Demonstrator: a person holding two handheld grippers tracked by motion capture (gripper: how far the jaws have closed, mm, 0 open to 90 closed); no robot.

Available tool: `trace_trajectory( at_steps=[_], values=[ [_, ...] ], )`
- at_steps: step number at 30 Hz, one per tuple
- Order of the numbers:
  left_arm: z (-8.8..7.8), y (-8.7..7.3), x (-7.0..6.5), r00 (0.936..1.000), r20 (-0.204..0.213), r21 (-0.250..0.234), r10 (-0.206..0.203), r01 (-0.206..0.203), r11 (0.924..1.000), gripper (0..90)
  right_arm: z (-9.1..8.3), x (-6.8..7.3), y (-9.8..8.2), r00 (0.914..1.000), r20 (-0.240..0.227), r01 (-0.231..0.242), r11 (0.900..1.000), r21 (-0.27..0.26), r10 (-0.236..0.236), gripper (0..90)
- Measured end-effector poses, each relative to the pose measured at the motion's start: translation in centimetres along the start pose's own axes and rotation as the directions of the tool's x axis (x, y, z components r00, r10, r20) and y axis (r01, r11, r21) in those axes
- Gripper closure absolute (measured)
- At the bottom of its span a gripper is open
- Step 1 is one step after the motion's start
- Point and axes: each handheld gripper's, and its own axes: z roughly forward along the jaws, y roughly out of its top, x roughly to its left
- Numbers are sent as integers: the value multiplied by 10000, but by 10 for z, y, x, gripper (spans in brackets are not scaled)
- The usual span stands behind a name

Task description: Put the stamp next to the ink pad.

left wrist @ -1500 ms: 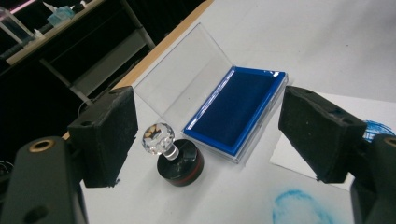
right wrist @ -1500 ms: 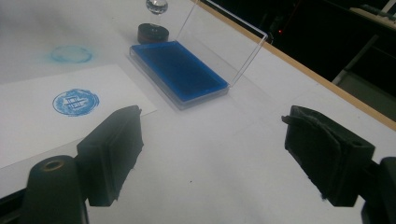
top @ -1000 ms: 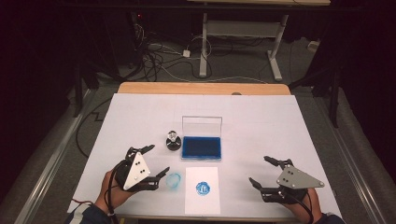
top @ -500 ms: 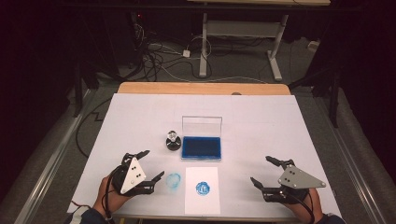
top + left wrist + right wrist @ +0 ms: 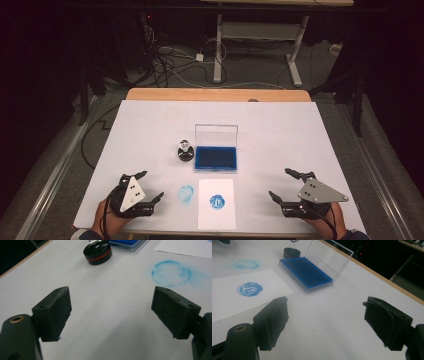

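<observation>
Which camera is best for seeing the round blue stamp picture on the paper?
The right gripper view: the stamped mark is close and large there, its ring and inner pattern readable on the paper. The high view shows it small but whole. The left gripper view catches just a corner of the paper, beside a smudged blue ring.

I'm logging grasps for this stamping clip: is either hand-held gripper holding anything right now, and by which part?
Nothing is held. The left hand-held gripper and the right hand-held gripper both stand open over bare table; the stamp stands apart.
</observation>
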Motion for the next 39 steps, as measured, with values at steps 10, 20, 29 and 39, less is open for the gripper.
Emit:
trace_trajectory(
  at_steps=[10,20,29,39],
  values=[
    [-4,2,0,10000,68,-236,-54,56,9997,157,-4,5,1,9996,193,205,9998,80,-206,188],
    [-2,2,0,9998,176,-149,48,-45,9999,157,-3,5,1,9996,210,201,9998,86,-203,188],
    [2,1,4,9997,239,-81,-74,76,9999,157,0,3,2,9996,191,209,9997,107,-211,188],
    [2,5,3,9998,162,-46,-132,132,9999,157,-3,1,-1,9997,227,58,10000,79,-60,180]
  ],
)
